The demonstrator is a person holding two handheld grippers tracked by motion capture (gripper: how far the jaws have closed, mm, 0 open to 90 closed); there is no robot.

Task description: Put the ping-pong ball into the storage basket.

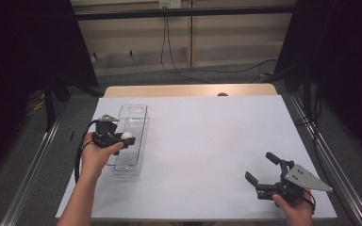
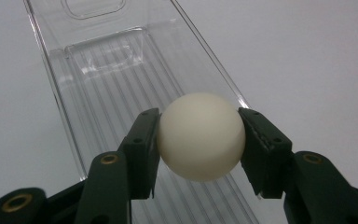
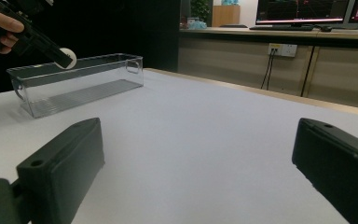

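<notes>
High view: left claw (image 1: 124, 137) around white ball (image 1: 127, 135) over clear bin (image 1: 136, 112)

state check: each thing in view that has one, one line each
left gripper: shut on the ball, held above the bin
right gripper: open, nothing between the jaws, over bare table
white ball: clamped between the left jaws, off the bin floor
clear bin: upright on the table, no lid, nothing lying inside

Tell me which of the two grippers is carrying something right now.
The left gripper: its jaws are shut on a white ball, held over the clear plastic bin. The right gripper has its jaws spread wide with nothing between them.
</notes>
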